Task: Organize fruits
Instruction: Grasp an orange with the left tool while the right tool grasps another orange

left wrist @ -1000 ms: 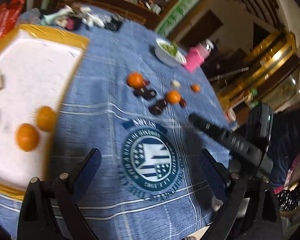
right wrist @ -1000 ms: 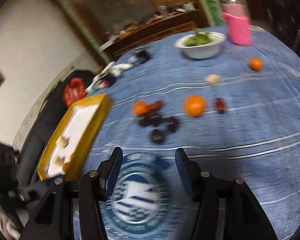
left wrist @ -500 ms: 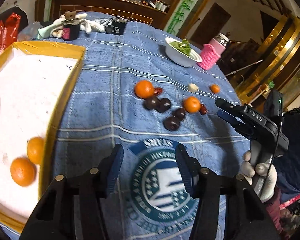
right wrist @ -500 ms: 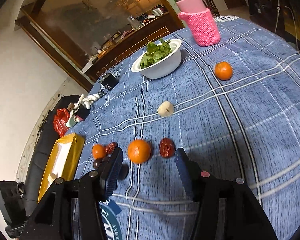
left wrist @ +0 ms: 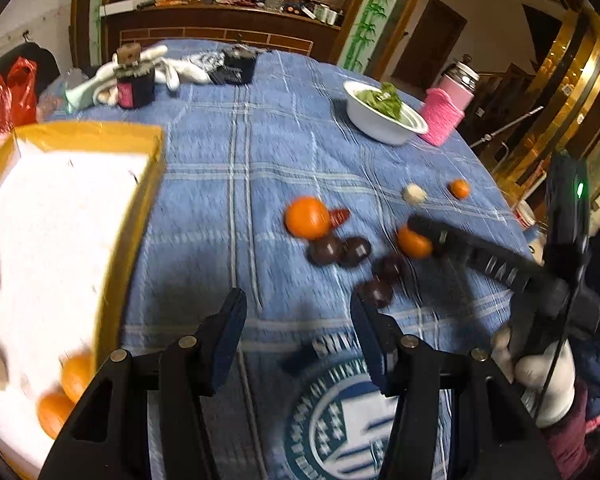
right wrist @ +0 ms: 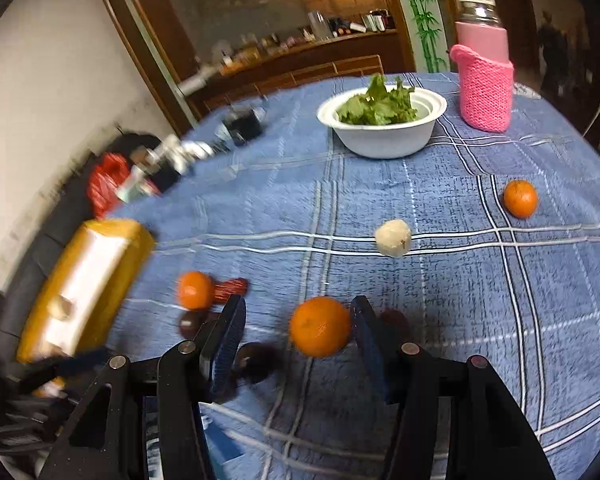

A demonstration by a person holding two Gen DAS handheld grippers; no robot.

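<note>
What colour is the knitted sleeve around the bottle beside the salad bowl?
Pink. The knitted sleeve shows best in the right wrist view, behind the white bowl.

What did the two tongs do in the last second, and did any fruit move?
The left tongs narrowed their jaws and moved toward the dark fruits, holding nothing. The right tongs moved in on the loose orange, which now sits between the jaws, not visibly gripped. No fruit was picked up or dropped. The fruits on the blue cloth, the salad bowl and the oranges in the yellow box stayed put.
</note>
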